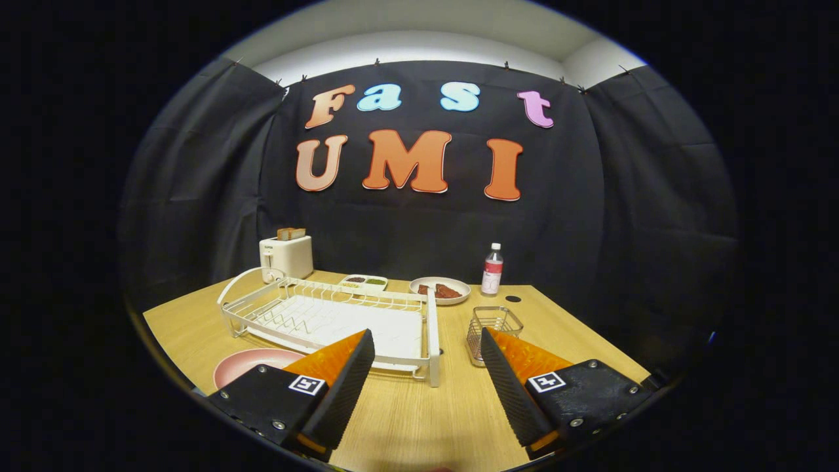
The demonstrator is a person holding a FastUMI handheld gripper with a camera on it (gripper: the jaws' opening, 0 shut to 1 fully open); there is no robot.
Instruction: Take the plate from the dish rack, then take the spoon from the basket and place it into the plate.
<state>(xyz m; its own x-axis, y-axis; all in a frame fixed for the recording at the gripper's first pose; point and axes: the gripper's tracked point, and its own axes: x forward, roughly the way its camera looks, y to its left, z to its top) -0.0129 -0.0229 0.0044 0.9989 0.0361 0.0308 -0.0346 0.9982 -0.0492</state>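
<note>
A pink plate (246, 364) lies flat on the wooden table, in front of the white dish rack (328, 318) and partly behind my left finger. The rack's slots hold nothing that I can see. A small wire basket (493, 331) stands just ahead of my right finger; I cannot make out a spoon in it. My gripper (426, 351) is open, with bare table between its fingers and nothing held. It hovers above the table's near side, short of the rack and basket.
At the back stand a white toaster (286, 255) with bread in it, a small tray of condiments (364, 282), a plate of food (440, 290) and a plastic bottle (492, 269). The wooden table (419, 419) has bare surface just ahead of the fingers.
</note>
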